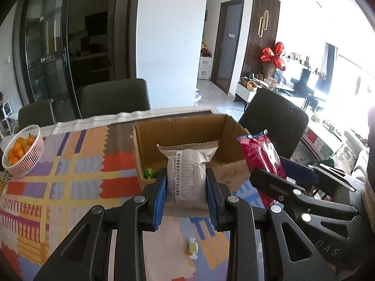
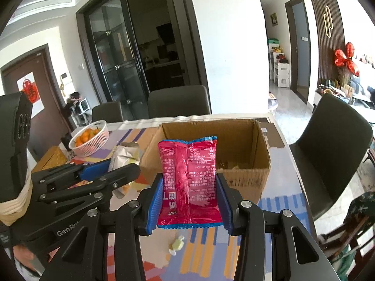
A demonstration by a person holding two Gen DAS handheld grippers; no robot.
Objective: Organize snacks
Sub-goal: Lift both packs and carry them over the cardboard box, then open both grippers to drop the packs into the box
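Observation:
My left gripper is shut on a silver snack packet, held upright in front of an open cardboard box. A green item lies inside the box at its left. My right gripper is shut on a red snack packet, held upright before the same box. In the left wrist view the right gripper and its red packet sit to the right. In the right wrist view the left gripper and silver packet sit to the left. A small green wrapped candy lies on the tablecloth below the grippers; it also shows in the right wrist view.
A white basket of oranges stands at the table's far left on the patterned tablecloth. Dark chairs stand behind the table and one at its right. A yellow-brown box lies near the basket.

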